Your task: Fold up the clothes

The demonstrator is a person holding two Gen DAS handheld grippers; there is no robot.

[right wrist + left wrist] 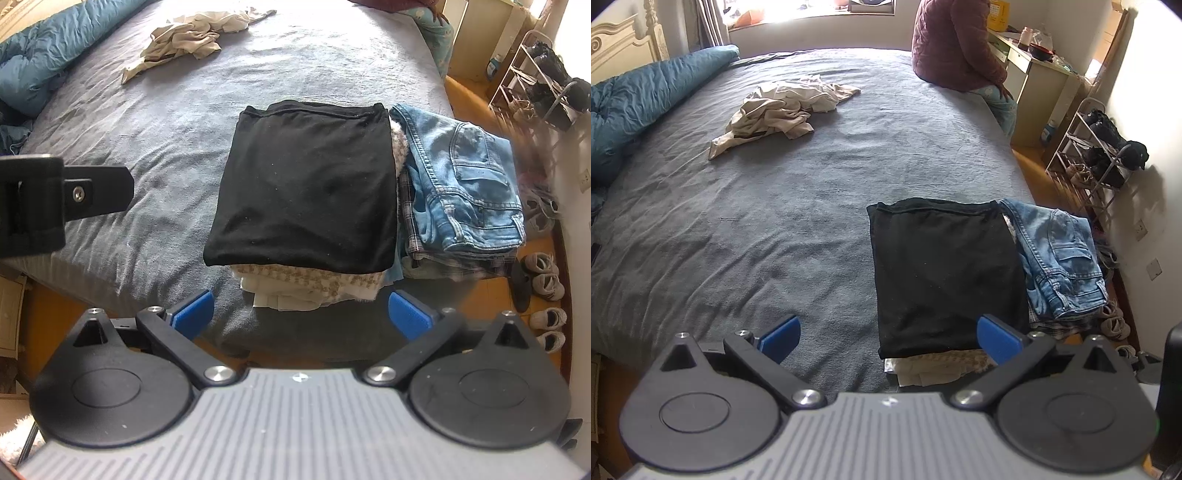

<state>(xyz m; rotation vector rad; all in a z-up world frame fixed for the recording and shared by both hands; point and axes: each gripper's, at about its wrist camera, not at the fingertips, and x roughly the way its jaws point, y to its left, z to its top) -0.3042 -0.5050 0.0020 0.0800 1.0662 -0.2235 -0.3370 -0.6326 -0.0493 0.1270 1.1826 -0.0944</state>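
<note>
A folded black garment (945,273) (310,184) lies on top of a stack of folded light clothes (310,288) at the near right of the grey bed (775,221). Folded blue jeans (1060,254) (465,181) sit on a second stack just to its right. A crumpled beige garment (783,110) (188,37) lies unfolded at the far middle of the bed. My left gripper (888,341) is open and empty, just short of the black stack. My right gripper (301,314) is open and empty, in front of the stack's near edge.
A blue duvet (642,99) is bunched along the bed's left side. A person in a maroon jacket (956,44) sits on the far right edge. A desk (1041,85), a shoe rack (1097,155) and shoes on the floor (546,280) are to the right.
</note>
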